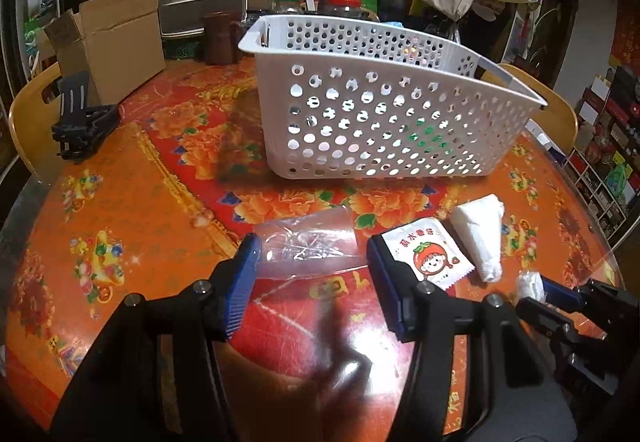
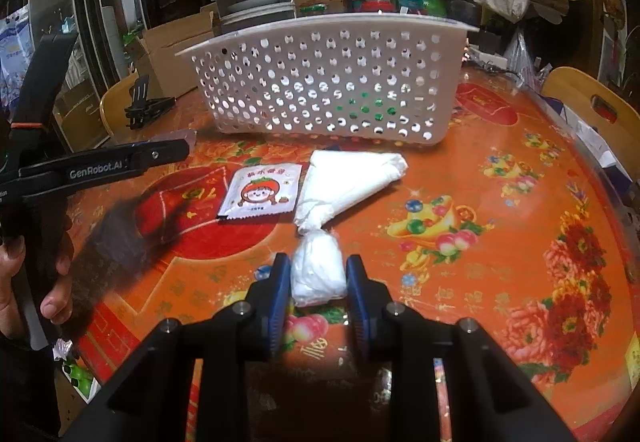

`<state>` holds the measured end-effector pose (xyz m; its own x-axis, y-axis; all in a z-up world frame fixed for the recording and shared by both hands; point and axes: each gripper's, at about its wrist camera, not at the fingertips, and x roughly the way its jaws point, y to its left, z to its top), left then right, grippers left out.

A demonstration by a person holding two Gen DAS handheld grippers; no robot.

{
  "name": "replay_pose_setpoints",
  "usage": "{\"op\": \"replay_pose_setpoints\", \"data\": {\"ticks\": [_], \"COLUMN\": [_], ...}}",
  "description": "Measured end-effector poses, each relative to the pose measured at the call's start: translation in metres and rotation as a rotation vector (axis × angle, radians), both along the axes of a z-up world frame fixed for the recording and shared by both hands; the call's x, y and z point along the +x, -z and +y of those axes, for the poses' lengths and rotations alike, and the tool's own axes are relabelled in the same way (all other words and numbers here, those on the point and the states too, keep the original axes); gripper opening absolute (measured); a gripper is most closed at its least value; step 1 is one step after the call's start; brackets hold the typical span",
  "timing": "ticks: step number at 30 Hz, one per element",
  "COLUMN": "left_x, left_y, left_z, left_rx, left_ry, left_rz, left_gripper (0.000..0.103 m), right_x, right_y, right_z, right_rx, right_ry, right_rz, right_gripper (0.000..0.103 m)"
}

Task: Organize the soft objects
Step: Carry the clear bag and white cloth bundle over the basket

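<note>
A white perforated basket (image 1: 384, 110) stands on the round table; it also shows in the right wrist view (image 2: 328, 82), with something green inside. My left gripper (image 1: 312, 262) is open around a clear plastic bag (image 1: 308, 242) lying flat. Right of it lie a cartoon sachet (image 1: 428, 252) and a white folded bag (image 1: 480, 238). In the right wrist view my right gripper (image 2: 318, 276) has its blue pads against a small white wad (image 2: 318, 270). The sachet (image 2: 262, 192) and the white folded bag (image 2: 348, 180) lie beyond it.
The table has an orange flowered cloth (image 1: 140, 222). A black stand (image 1: 80, 118) and a cardboard box (image 1: 116, 42) sit at the far left. Jars and bags crowd behind the basket. Wooden chair backs (image 2: 592, 102) ring the table.
</note>
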<state>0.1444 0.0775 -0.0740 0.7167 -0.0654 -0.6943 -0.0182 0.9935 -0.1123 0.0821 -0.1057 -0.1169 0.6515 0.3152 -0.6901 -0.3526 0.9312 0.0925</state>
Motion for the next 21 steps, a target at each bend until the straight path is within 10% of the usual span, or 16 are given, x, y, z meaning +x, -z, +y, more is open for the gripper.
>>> {"op": "replay_pose_setpoints", "data": {"ticks": [21], "left_x": [-0.03], "left_y": [-0.068], "left_z": [0.005], "left_rx": [0.006], "left_ry": [0.025], "left_rz": [-0.109], "left_gripper": [0.052], "right_x": [0.005], "right_y": [-0.091], "right_z": [-0.018], "right_rx": [0.002], "right_ry": [-0.003], "right_rz": [-0.116], "right_gripper": [0.027]}}
